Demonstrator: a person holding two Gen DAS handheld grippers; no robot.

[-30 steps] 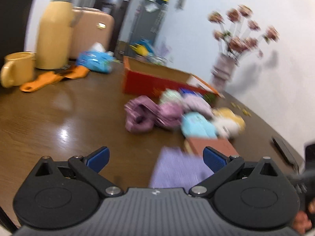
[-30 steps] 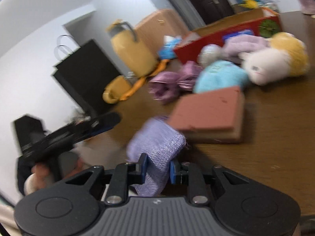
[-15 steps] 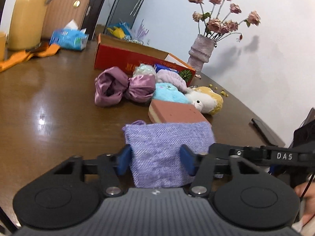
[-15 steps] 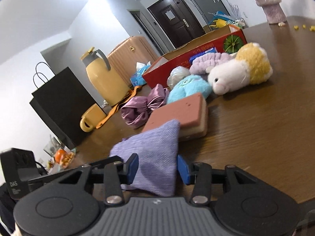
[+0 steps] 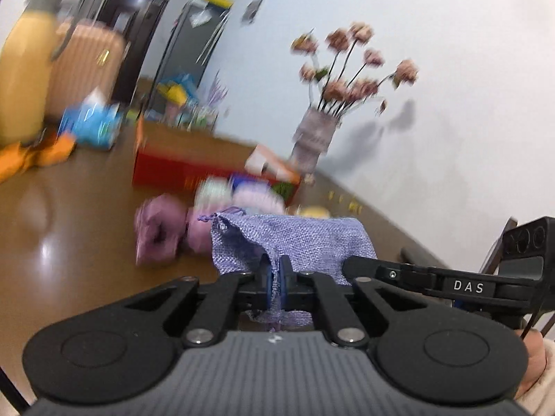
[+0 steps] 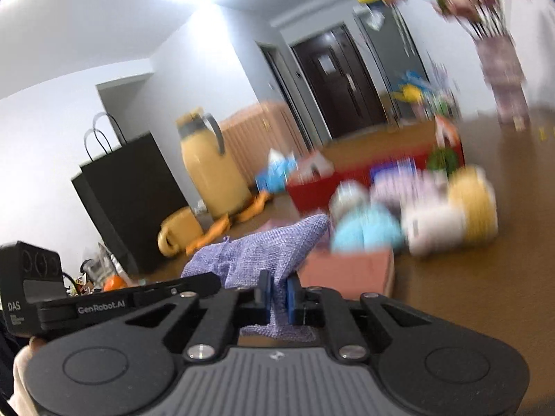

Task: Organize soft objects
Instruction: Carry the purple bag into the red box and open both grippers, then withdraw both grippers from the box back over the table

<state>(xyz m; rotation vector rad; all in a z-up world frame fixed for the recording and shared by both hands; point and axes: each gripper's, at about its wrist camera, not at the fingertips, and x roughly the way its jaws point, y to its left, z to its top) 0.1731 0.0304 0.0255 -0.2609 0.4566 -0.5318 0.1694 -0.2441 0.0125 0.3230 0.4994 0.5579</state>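
Note:
A lilac woven drawstring pouch [image 5: 291, 239] is held up off the wooden table by both grippers. My left gripper [image 5: 276, 282] is shut on its near edge. My right gripper [image 6: 278, 296] is shut on the pouch [image 6: 263, 253] too, from the other side. Behind it lie the other soft things, blurred: a purple satin bow [image 5: 163, 232], a blue plush [image 6: 366, 232], a white and yellow plush [image 6: 451, 215] and a brick-red sponge block [image 6: 347, 270]. A red cardboard box [image 5: 194, 166] stands open behind them.
A yellow thermos jug [image 6: 211, 170], a yellow mug [image 6: 177, 230], a black paper bag [image 6: 128, 194] and an orange cloth [image 5: 31, 156] are at the left. A vase of dried flowers [image 5: 315, 135] stands at the back right. A blue tissue pack [image 5: 90, 124] lies near the box.
Both grippers have closed from around the pouch onto its fabric and lifted it off the table. Both views are tilting and blurred with motion.

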